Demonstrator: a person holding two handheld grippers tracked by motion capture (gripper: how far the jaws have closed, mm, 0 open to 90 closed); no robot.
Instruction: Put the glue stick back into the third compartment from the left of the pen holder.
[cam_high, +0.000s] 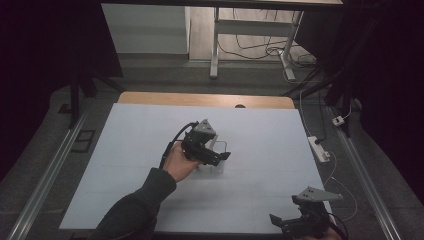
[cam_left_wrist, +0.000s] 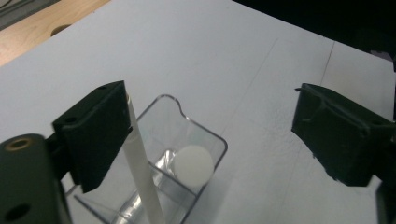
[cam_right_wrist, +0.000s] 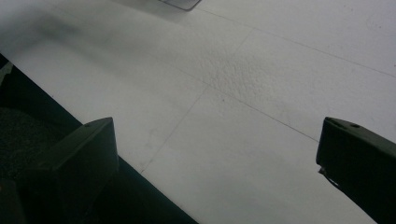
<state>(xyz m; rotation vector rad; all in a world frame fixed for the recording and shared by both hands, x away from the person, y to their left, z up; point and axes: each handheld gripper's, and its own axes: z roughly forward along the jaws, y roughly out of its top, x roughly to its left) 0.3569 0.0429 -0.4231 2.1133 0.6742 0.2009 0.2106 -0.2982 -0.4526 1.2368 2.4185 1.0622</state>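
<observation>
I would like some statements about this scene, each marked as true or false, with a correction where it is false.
1. The left tool has its jaws wide apart. True.
2. A white stick leans in the clear container. True; it lies against the edge of one jaw.
3. The clear container lies tipped on its side. False: it stands upright on the white table cover, open at the top.
4. The right tool grips the clear container. False: it is open over the bare table cover near the front edge, far from the container.
5. A round white piece sits inside the container. True.
</observation>
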